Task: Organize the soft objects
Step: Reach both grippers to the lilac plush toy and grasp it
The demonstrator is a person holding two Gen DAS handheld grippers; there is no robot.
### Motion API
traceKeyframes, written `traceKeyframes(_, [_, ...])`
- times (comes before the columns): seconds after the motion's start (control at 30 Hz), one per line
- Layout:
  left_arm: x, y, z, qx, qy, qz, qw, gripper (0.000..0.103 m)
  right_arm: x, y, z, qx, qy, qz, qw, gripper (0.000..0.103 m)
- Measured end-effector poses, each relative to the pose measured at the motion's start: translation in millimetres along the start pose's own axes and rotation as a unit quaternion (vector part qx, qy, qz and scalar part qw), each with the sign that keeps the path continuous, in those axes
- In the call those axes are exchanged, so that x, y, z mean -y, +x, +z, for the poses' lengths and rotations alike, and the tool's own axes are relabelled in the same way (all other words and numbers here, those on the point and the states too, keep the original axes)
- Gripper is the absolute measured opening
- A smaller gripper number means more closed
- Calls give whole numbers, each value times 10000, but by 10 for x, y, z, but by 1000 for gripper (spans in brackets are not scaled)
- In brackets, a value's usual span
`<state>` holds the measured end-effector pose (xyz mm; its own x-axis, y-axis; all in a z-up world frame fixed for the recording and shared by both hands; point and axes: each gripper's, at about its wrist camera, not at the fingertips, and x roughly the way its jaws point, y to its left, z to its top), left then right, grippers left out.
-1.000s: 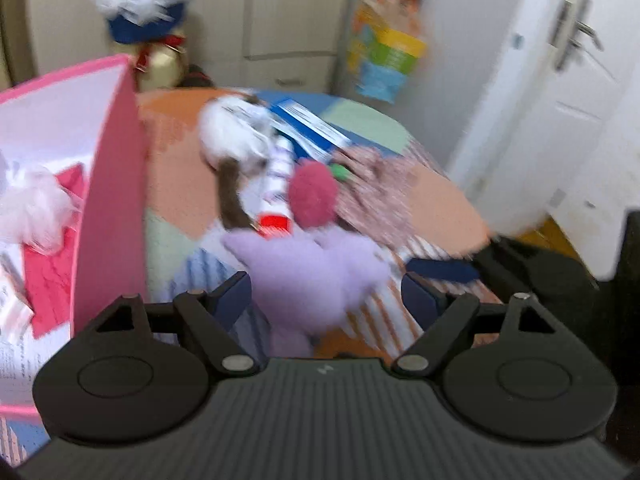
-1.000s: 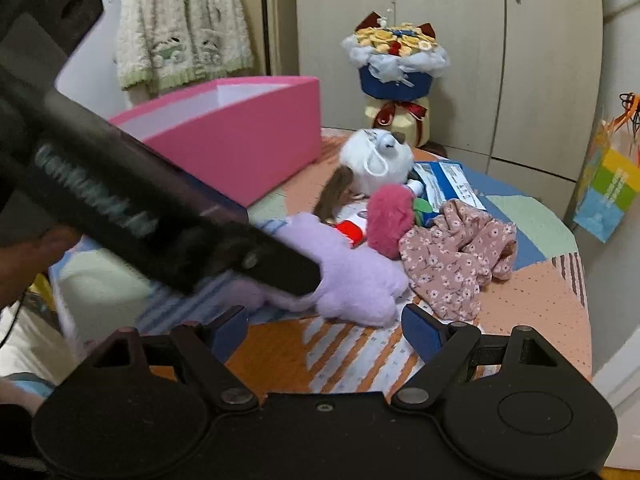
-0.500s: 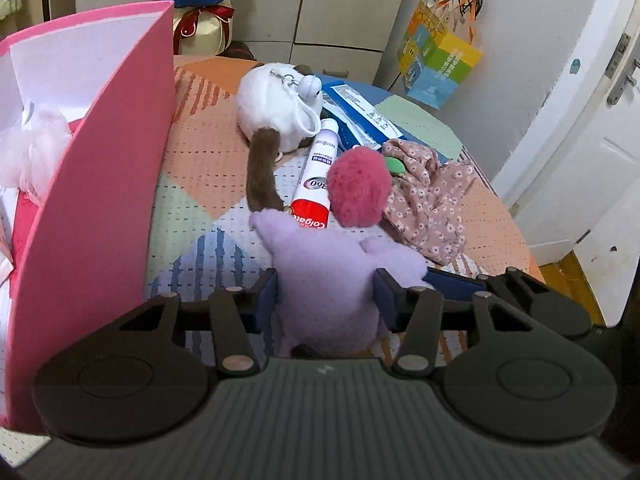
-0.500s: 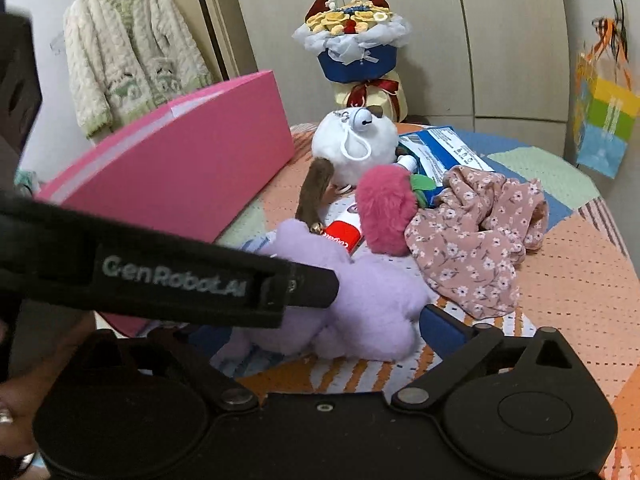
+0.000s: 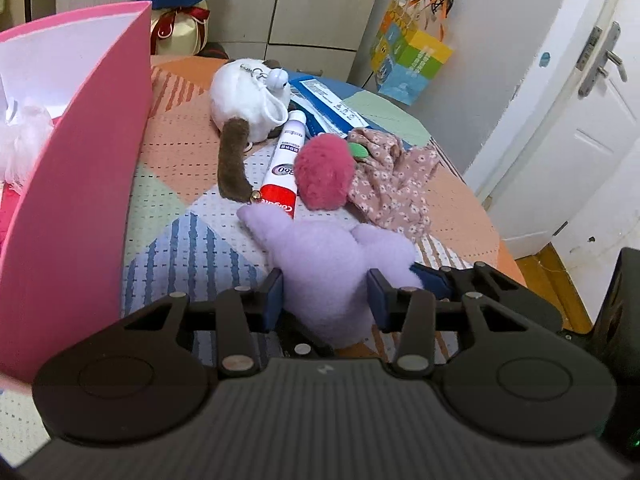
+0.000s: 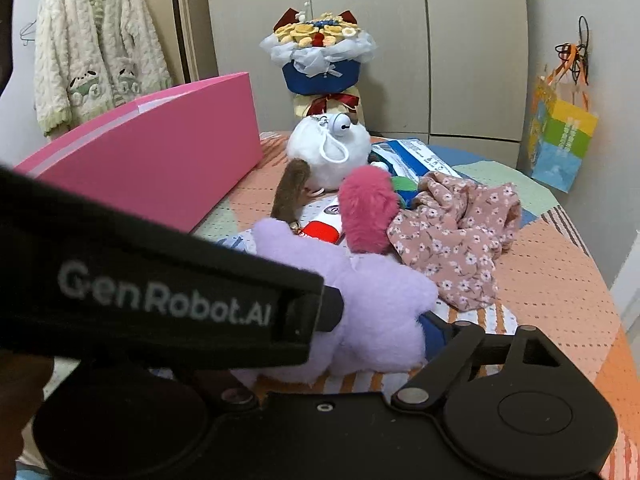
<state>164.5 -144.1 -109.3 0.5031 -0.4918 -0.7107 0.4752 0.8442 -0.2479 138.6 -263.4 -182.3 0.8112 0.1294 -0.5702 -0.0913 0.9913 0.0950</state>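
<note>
a round tabletop [image 5: 192, 168] under a patchwork cloth stands before grey wardrobe doors [image 6: 472, 40], a pink box [image 5: 80, 200] at its left. the left gripper [image 5: 326, 294], angled down, has just been closing and its jaws clench the lilac plush toy [image 5: 328, 256] lying at the near edge. the right gripper [image 6: 400, 340] sits low beside it, jaws spread wide, their last move a slight narrowing, one blue pad against the toy's side.

So the counter [image 5: 168, 184] has a box [image 5: 80, 200] standing along its left side, and right beside that, nearest us, there's a plush toy [image 5: 328, 256] lying between the left tongs [image 5: 326, 296]. Just behind the plush there's a toothpaste tube [image 5: 286, 168] with a pom-pom [image 5: 324, 176] on its right, and a crumpled cloth [image 5: 392, 184] further right, touching the pom-pom. Farther back sits a round plush [image 5: 248, 100] with its tail [image 5: 234, 164] trailing toward us left of the tube, a packet [image 5: 328, 104] to its right, and a bouquet [image 6: 320, 64] behind the counter's far edge.
</note>
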Motion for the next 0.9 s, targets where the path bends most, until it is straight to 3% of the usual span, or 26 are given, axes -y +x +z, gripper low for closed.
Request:
traceKeyframes(0.2, [6, -129, -85, -128, 57, -140, 9998, 42, -72, -130, -92, 16, 19, -70, 10000, 88])
traceKeyframes(0.47, [48, -426, -237, -373, 136, -352, 9986, 42, -70, -417, -164, -290, 242, 284, 9989, 89])
traceKeyframes(0.63, [63, -672, -349, -455, 366, -541, 9968, 42, -168, -654, -201, -396, 25, 343, 9986, 89])
traceKeyframes(0.9, [-60, -1100, -509, -654, 125, -854, 9941, 42, -449, -1027, -101, -873, -587, 484, 9933, 89])
